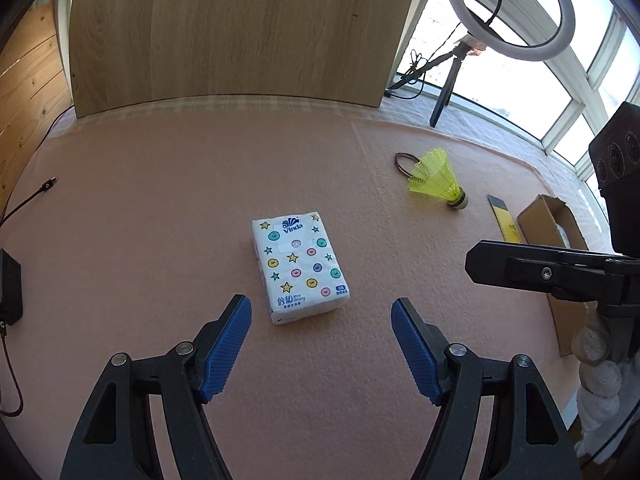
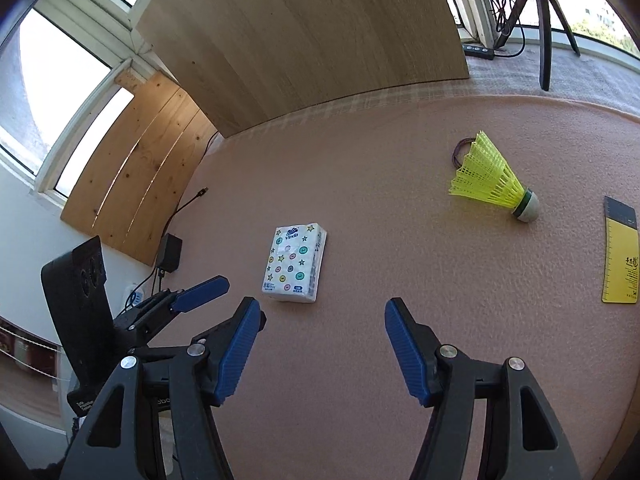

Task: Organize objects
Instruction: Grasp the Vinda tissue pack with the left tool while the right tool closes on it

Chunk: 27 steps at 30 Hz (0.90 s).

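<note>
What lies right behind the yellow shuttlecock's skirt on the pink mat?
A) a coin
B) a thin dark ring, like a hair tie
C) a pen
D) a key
B: a thin dark ring lies on the mat at the open skirt of the shuttlecock.

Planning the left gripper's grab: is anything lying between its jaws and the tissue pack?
Nothing visible. The left gripper hangs open just short of the tissue pack, with only bare pink mat between them.

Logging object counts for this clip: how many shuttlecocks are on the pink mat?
1. The yellow shuttlecock lies on its side at the mat's far right, beside a hair tie. The cardboard box interior is hidden.
</note>
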### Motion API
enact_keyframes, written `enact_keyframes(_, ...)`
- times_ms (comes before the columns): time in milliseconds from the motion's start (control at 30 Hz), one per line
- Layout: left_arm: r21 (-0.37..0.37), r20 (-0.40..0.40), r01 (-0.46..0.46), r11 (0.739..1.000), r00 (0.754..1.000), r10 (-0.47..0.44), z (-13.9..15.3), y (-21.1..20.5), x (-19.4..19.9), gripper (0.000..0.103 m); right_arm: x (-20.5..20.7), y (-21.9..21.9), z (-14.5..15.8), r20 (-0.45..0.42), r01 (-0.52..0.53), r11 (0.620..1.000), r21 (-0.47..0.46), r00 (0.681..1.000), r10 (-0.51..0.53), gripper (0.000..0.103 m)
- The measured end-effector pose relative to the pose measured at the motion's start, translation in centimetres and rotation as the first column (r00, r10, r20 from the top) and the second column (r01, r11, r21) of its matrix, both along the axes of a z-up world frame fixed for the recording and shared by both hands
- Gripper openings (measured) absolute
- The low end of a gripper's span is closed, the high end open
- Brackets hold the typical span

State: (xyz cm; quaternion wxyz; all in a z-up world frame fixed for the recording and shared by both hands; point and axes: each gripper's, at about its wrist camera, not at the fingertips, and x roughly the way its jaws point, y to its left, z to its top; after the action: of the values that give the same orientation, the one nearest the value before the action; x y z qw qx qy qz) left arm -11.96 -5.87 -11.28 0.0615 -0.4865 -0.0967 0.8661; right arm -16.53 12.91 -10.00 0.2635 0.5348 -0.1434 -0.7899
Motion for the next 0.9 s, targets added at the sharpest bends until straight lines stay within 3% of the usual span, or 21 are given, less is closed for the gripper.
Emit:
enact_keyframes(300,0.058,0.04,0.006,0.998,0.999,-0.008,-2.6,-1.5,-1.9,0.066,-3.3,-4.4,-3.5,0.107,-0.03,0.999,-0.029,0.994,0.032,0.048)
enact_keyframes(600,0.099,0.062,0.021,0.995,0.998,-0.027,-3.9,-1.9,-3.0,0.057,-4.5,-6.4,-5.3,0.151,-0.045,0.998,-0.031,0.987,0.049,0.043)
enact_keyframes(767,0.115,0.063,0.019,0.993,0.998,-0.026,-4.1,-1.7,-3.3,0.055,-4.7,-6.9,-5.8,0.171,-0.062,0.998,-0.031,0.983,0.066,0.031)
enact_keyframes(900,0.119,0.062,0.014,0.993,0.998,-0.021,-4.1,-1.7,-3.3,0.053,-4.8,-7.0,-5.8,0.169,-0.065,0.998,-0.024,0.983,0.068,0.03)
